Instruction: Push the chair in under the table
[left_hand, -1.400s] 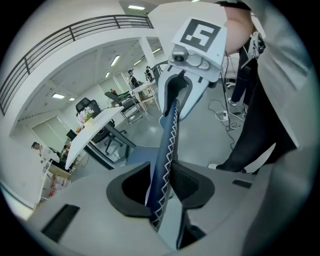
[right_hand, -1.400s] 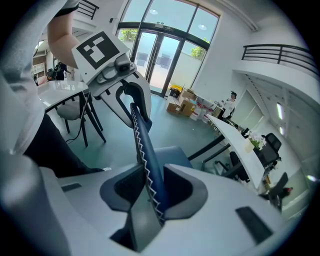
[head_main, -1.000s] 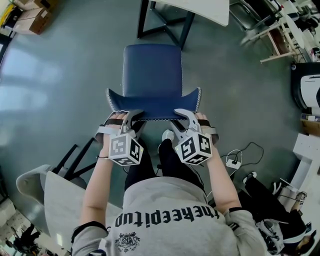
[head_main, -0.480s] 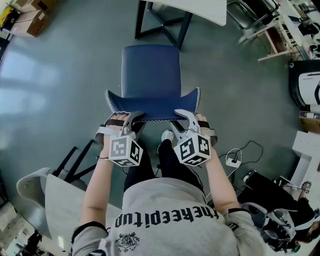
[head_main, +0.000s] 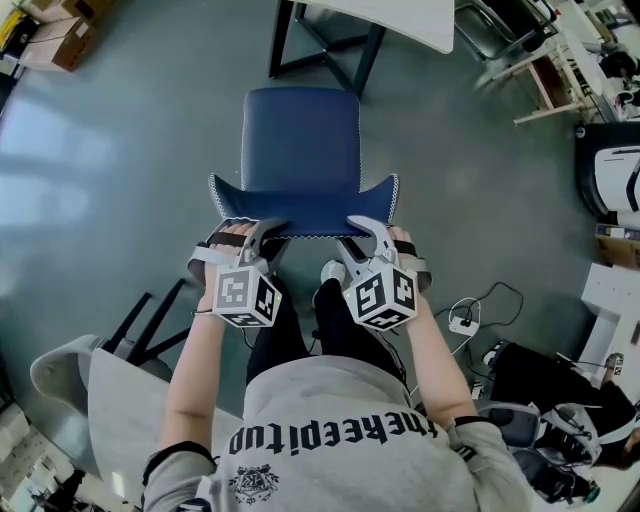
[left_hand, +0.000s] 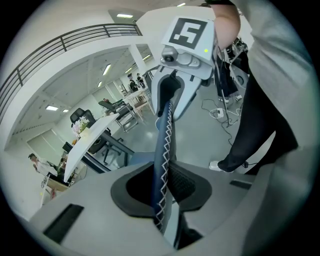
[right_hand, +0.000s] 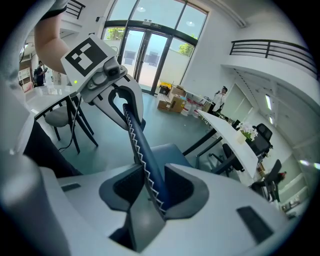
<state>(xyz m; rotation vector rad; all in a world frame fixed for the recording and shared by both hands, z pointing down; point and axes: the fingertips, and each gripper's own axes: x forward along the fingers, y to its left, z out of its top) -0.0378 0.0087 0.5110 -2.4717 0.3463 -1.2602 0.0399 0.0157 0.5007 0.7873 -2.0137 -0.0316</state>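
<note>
Blue chair (head_main: 302, 135) stands just short of the table (head_main: 385, 25), its seat not yet under. Left claw (left_hand: 161, 187), its jaws just now closing, pinches the chair back (head_main: 300, 205). Right claw (right_hand: 150, 192) only straddles it loosely, so pushing could skew the chair into a table leg (head_main: 365, 60).

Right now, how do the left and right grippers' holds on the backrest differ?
On the left gripper the jaws have just been closing and pinch the backrest; on the right gripper they stand wider apart. Left gripper holds its left half, right gripper its right. Both straddle its edge.
</note>
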